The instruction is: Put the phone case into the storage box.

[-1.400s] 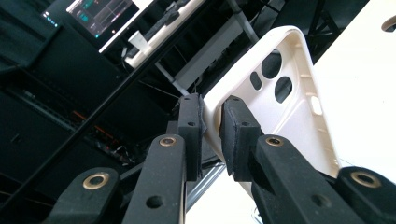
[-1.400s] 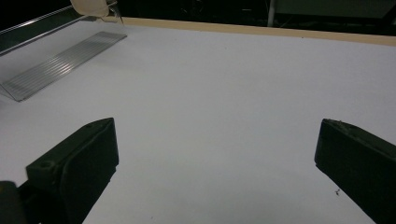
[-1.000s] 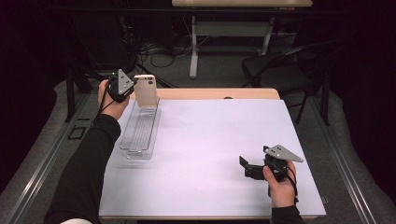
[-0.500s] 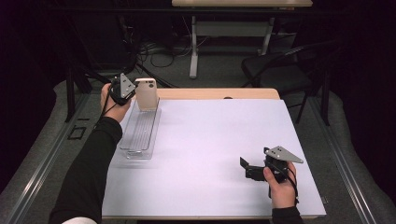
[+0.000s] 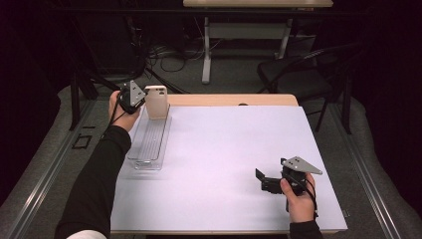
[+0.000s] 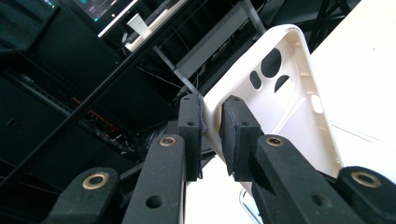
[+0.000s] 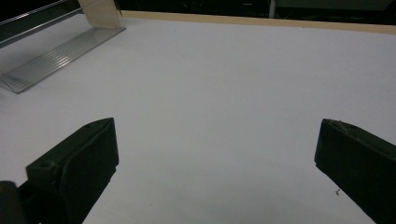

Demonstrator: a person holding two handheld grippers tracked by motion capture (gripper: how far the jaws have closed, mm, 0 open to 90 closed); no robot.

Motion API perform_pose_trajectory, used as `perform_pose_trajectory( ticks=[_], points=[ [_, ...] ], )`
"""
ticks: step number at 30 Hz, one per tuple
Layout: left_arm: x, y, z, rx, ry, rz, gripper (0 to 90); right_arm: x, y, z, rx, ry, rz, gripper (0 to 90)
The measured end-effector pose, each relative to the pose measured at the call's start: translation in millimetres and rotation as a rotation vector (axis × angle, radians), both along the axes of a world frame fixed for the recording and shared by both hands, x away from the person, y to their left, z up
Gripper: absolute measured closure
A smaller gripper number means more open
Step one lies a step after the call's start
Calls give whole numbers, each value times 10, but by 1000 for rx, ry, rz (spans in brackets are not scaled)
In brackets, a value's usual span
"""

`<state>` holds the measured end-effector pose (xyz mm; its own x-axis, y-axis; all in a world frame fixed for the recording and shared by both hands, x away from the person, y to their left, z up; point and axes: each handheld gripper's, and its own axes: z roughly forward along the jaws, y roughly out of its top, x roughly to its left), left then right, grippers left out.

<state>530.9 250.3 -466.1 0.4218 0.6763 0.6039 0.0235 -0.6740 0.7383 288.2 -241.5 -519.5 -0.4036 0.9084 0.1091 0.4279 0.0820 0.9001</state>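
Phone case (image 6: 285,116) edge hidden between left gripper (image 6: 211,133) pads

There are no words, numbers or signs to read on anything here. The glowing screen (image 6: 100,8) far back may show writing, but it is too blurry.

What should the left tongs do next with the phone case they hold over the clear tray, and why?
Probably lower it a little into the clear tray. The left tongs pinch one edge of the cream phone case, which stands upright over the tray's far end, while the right tongs rest open and apart on the white table.
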Motion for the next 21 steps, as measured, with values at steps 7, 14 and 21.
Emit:
perform_pose_trajectory(
  ticks=[7,14,21],
  points=[
    [11,-50,-4,75,-30,8,791,-1,14,-9,-5,3,5,0],
    [39,-55,-20,93,-43,18,789,3,23,-23,-3,3,7,0],
    [99,26,-53,79,-27,53,778,4,29,-42,-8,9,12,0]
  ],
)
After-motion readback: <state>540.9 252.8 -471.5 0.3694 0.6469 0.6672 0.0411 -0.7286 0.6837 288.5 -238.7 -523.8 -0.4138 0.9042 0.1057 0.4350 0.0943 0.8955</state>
